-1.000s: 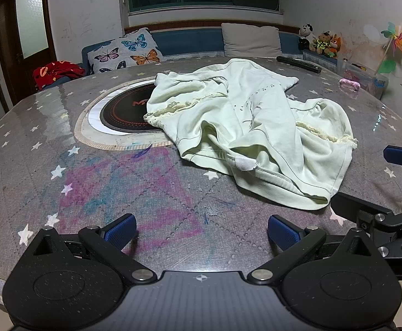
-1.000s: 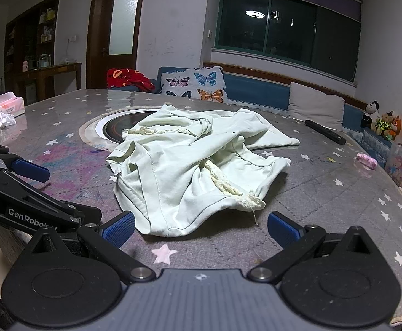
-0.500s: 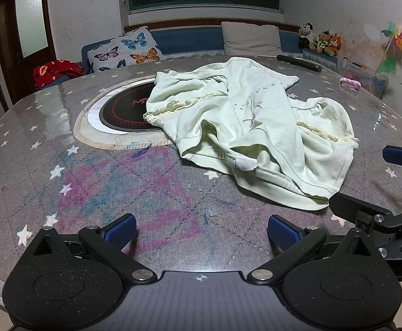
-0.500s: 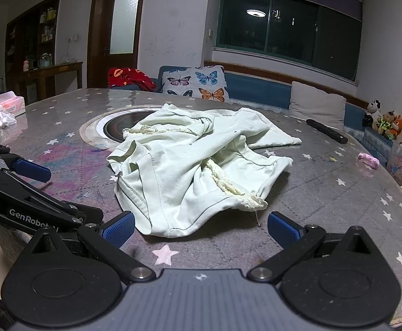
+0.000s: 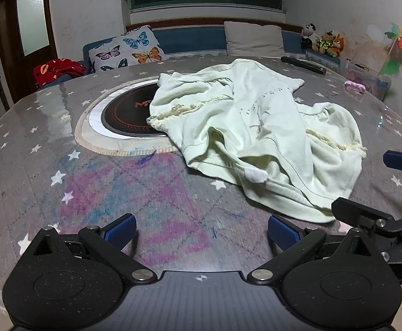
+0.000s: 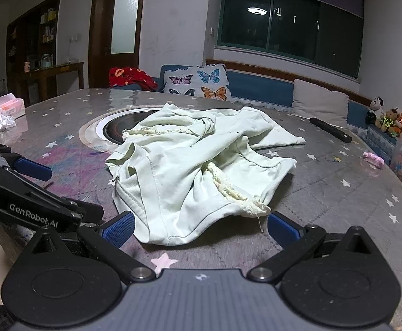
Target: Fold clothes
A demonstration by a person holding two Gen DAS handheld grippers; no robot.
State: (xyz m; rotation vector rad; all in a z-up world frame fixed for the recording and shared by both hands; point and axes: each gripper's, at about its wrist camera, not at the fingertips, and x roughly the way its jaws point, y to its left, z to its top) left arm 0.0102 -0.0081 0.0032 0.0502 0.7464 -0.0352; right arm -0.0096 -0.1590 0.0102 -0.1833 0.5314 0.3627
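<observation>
Crumpled pale-green cotton garment [image 5: 259,138] lies unchanged on the star-patterned grey worktop [image 5: 35,143], ahead of both claws. Left claw [image 5: 202,230] and right claw [image 6: 201,227] remain released, slightly nearer the cloth.

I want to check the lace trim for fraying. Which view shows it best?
The right wrist view: the lace trim lies near the camera, with a loose thread hanging. In the left wrist view, the trim lies farther off.

Place: home living-dining room.
Evidence: butterfly cushion [image 6: 198,81] on bench sofa [image 6: 259,88], plush toys [image 6: 388,117], star-print round table [image 6: 325,182].
</observation>
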